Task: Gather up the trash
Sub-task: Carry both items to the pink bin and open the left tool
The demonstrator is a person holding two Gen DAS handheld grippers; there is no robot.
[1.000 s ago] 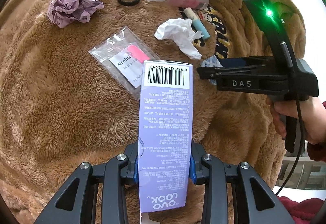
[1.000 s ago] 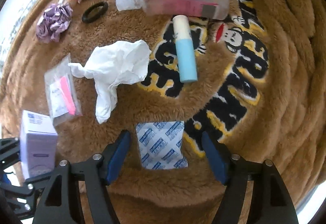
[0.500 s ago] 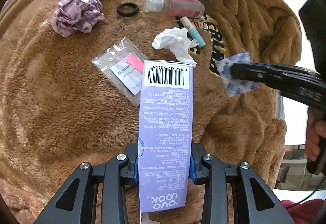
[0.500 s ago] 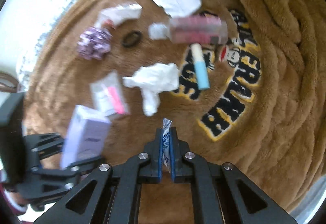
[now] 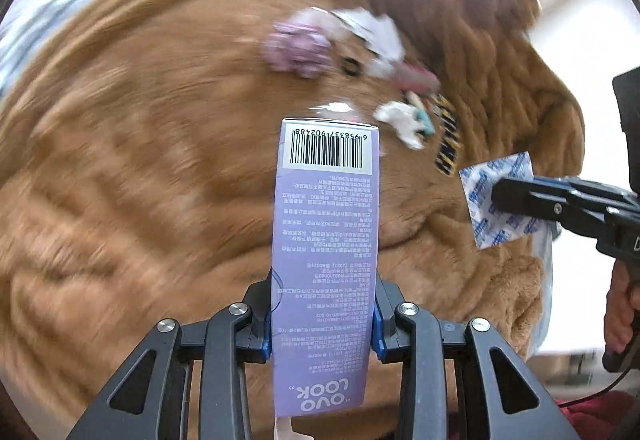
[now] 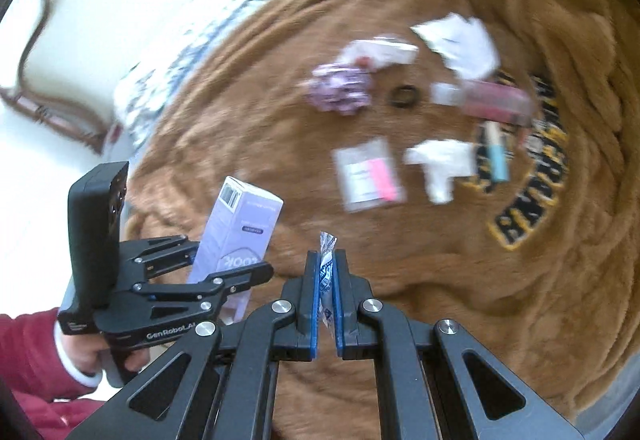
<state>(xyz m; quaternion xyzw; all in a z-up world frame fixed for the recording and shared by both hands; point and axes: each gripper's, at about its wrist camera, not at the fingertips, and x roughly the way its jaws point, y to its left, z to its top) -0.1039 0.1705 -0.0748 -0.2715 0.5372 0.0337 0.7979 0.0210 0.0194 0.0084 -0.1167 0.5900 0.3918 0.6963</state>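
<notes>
My left gripper (image 5: 322, 314) is shut on a tall purple carton (image 5: 326, 240) with a barcode, held upright above the brown fleece blanket (image 5: 140, 180). It also shows in the right wrist view (image 6: 240, 224). My right gripper (image 6: 327, 280) is shut on a flat white-and-blue sachet (image 6: 326, 264), lifted off the blanket; the sachet also shows in the left wrist view (image 5: 484, 208). Far off on the blanket lie a crumpled purple paper (image 6: 340, 90), a white tissue (image 6: 440, 164), a clear bag with a pink strip (image 6: 366, 176) and torn white paper (image 6: 460, 40).
A black ring (image 6: 402, 96), a pink bottle (image 6: 492, 104) and a blue-capped tube (image 6: 496, 152) also lie on the blanket. A white bed surface (image 6: 120, 0) lies beyond the blanket's left edge. Both views are motion-blurred.
My right gripper shut on the sachet and lifted it. Both grippers have pulled back and up from the blanket, so the litter looks smaller and farther.
</notes>
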